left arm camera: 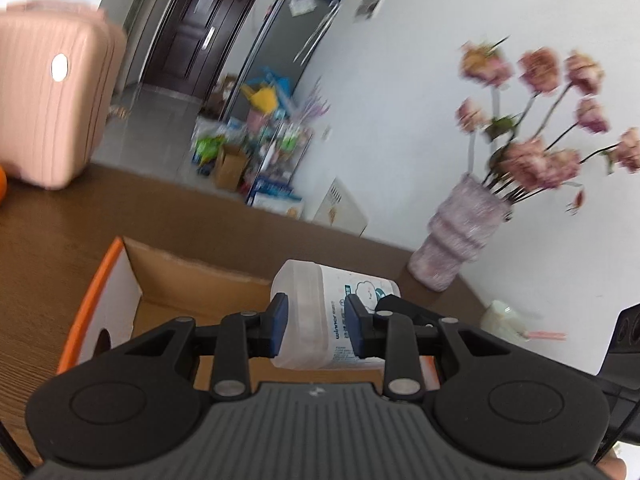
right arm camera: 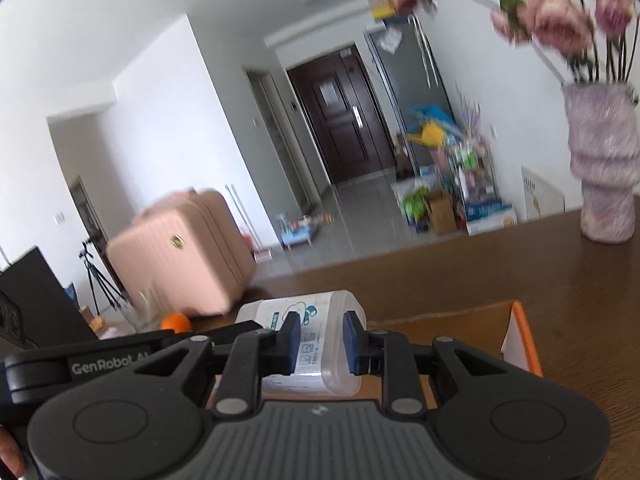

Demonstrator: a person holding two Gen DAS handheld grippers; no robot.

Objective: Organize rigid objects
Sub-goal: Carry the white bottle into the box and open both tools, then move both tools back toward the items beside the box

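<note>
A translucent white canister (left arm camera: 316, 276) with a printed blue-and-white label lies on its side, held in the air between both grippers. My left gripper (left arm camera: 316, 305) is shut on one end of it, blue pads pressed against its sides. My right gripper (right arm camera: 322, 320) is shut on the other end of the canister (right arm camera: 276, 308). Just below it stands an open cardboard box (left arm camera: 192, 276) with an orange rim (right arm camera: 526, 332), on the brown wooden table (left arm camera: 52, 236). The box floor I can see holds nothing.
A lilac vase of pink flowers (left arm camera: 456, 236) stands by the wall on the table's far right corner. A pink suitcase (right arm camera: 184, 256) and an orange (right arm camera: 176, 322) sit at the table's left end. A pale glass object (left arm camera: 502, 316) lies right of the box.
</note>
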